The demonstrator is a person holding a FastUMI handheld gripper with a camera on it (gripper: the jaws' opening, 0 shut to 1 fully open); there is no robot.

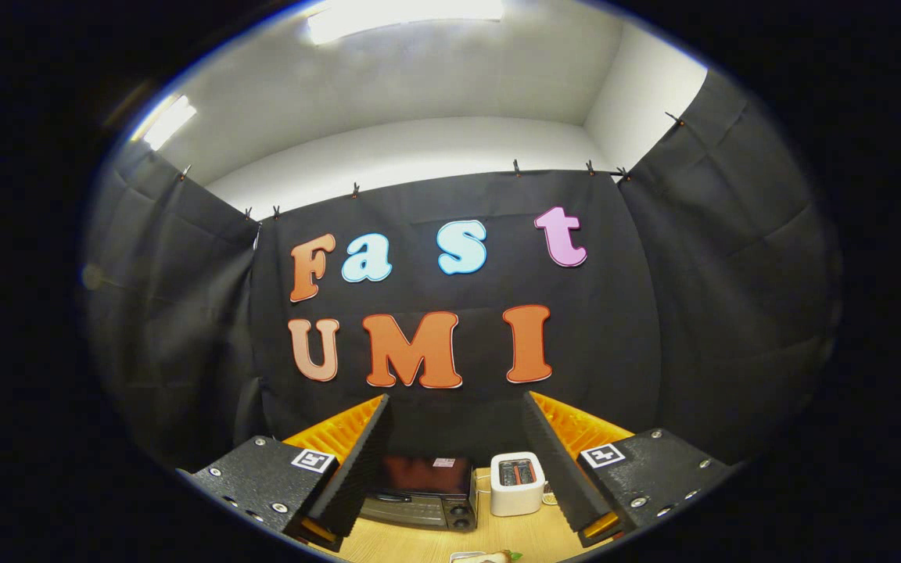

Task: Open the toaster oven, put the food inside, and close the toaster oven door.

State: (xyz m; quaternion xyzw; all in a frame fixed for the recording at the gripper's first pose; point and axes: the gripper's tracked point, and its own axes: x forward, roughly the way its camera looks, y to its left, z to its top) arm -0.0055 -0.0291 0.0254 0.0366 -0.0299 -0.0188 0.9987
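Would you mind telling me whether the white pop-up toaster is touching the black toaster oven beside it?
Apart. The gripper view shows a strip of wooden table between the white pop-up toaster and the black toaster oven, beyond the open gripper.

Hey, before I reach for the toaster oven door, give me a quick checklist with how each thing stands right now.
1. Gripper open and empty: ok, fingers spread wide, nothing between them.
2. Toaster oven in sight: ok, on the wooden table beyond the fingers.
3. Oven door closed: ok, it looks shut.
4. Door handle located: cannot tell, too small and dark.
5. White toaster clear of the door: ok, it stands beside the oven.
6. Food ready: cannot tell, just a sliver shows near the table's front edge.
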